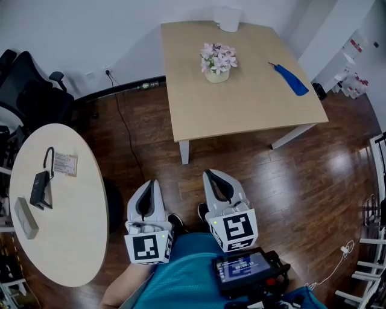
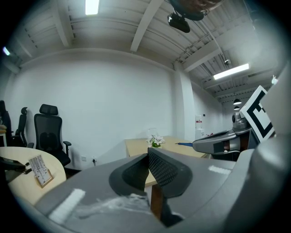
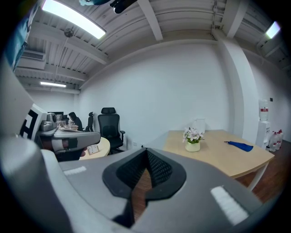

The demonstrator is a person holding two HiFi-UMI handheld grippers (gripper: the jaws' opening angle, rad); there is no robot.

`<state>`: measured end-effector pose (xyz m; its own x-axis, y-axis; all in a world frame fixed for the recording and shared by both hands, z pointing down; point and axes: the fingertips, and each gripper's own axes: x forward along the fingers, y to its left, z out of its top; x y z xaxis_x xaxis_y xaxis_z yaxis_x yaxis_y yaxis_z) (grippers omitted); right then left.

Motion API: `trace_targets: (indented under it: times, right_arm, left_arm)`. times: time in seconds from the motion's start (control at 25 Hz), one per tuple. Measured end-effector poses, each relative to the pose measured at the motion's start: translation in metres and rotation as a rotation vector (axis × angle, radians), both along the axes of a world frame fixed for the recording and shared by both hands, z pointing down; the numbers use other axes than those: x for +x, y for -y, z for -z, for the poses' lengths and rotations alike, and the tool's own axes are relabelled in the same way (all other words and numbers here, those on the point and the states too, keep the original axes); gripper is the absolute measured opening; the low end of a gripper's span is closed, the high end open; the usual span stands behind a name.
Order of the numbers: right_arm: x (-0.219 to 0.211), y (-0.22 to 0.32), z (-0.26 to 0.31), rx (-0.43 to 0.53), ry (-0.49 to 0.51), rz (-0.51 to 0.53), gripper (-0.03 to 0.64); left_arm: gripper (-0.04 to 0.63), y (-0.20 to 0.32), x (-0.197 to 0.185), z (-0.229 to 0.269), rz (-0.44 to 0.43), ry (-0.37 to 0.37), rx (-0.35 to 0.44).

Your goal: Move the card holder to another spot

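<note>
The left tongs (image 1: 153,181) and the right tongs (image 1: 208,172) are each pressed together with nothing between them. They hang side by side low over the wooden floor (image 1: 253,175), close to the person's body, pointing toward the far rectangular tabletop (image 1: 253,102).

The card holder (image 1: 64,163), a pale card with a black strap loop, lies on the round tabletop (image 1: 72,241) at the left, well apart from both tongs. Near it on the same tabletop lie a black device (image 1: 40,188) and a grey box (image 1: 25,217).

On the rectangular tabletop stand 1 pot of flowers (image 1: 217,62), a blue object (image 1: 289,79) at the right and a white container (image 1: 228,18) at the far edge. Black office chairs (image 1: 30,90) stand at the far left. A black cable (image 1: 123,130) trails across the floor between the 2 tabletops.
</note>
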<state>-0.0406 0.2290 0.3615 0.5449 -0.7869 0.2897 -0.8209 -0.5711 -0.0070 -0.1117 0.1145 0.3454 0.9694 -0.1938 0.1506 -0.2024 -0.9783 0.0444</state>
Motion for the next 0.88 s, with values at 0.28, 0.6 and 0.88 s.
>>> trace_targets:
  times: [0.28, 0.6, 0.88]
  right_arm:
    - [0.001, 0.000, 0.001, 0.003, 0.000, -0.002, -0.008]
    - [0.006, -0.002, -0.003, -0.014, 0.020, -0.022, -0.009]
    - [0.008, -0.001, -0.005, -0.007, 0.033, -0.008, -0.009]
  left_arm:
    - [0.015, 0.003, 0.001, -0.001, -0.005, 0.001, -0.003]
    - [0.015, 0.002, 0.007, -0.003, -0.018, 0.008, -0.011]
    - [0.015, 0.001, 0.011, -0.006, -0.010, 0.018, -0.014]
